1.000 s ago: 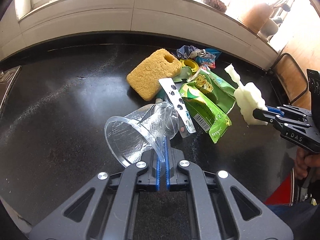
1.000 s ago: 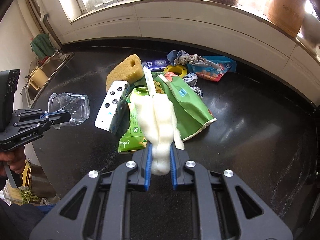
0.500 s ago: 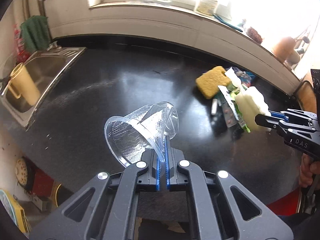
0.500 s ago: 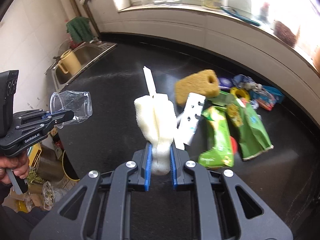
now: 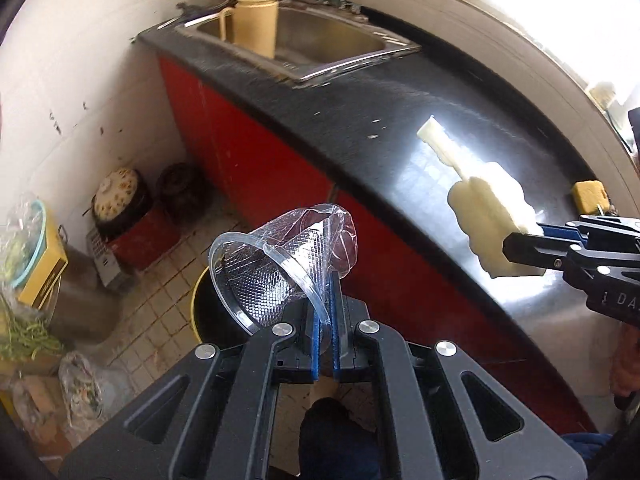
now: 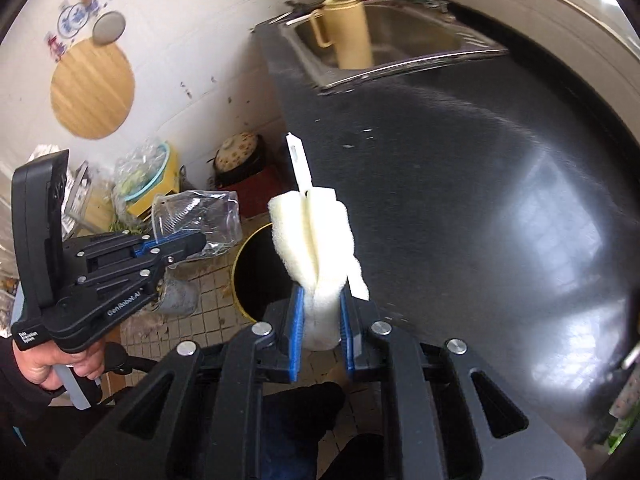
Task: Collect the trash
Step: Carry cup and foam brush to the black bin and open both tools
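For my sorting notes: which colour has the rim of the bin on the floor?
Yellow; the bin is black inside. The right wrist view shows it best.

The left gripper reads "GenRobot.AI" in white along its black body. On the right gripper, only the letters "DA" show.

Bin mouth open — seemingly unobstructed.

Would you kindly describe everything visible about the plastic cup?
The cup is clear thin plastic with a diamond-textured wall and a rolled rim, its closed end crumpled. It lies tilted sideways, mouth toward the camera's left, wall pinched in the shut left claw, held in the air over the floor and a yellow-rimmed bin.
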A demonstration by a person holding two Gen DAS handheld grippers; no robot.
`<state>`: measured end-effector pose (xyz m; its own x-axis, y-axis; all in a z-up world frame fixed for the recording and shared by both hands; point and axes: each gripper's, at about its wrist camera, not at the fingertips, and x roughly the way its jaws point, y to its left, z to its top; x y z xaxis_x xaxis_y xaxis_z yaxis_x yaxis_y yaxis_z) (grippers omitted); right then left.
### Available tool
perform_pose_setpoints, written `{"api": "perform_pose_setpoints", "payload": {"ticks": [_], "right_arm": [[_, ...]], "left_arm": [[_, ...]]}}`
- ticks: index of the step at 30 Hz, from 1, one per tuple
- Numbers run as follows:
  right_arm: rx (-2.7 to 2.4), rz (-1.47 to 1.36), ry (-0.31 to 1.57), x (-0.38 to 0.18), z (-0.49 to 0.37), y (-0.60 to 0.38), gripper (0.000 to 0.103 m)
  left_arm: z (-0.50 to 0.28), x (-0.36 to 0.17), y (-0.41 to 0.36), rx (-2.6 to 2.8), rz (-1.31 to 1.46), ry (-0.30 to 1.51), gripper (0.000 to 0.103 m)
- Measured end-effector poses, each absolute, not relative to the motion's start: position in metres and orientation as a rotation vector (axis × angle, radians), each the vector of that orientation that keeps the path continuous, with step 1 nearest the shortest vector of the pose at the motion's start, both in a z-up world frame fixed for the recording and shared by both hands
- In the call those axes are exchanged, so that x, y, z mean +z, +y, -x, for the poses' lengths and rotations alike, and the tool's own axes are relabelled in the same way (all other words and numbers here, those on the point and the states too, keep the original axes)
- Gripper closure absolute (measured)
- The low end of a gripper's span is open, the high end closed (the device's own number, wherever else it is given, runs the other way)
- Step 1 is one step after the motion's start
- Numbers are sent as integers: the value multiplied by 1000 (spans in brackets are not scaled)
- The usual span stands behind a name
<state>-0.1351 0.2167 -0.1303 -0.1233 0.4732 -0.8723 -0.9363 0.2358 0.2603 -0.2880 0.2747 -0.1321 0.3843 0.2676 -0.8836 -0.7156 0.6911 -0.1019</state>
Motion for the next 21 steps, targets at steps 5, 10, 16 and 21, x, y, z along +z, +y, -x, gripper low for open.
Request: {"api": "perform_pose_setpoints", "payload": {"ticks": [5,10,16,21], "right_arm": [[1354,603,1161,-172,176,274,87],[1320,685,1211,-225,199,320,87],[1273,761,1249,-271,205,343,86],[1239,777,1286,-297,203,351,82]], "left_arm": [[324,-187,311,710,641,1012,100],[338,-243,337,696,731,1051,100],[342,-286,353,662,758,1101,100],[343,-310,361,644,805,1118,99]]}}
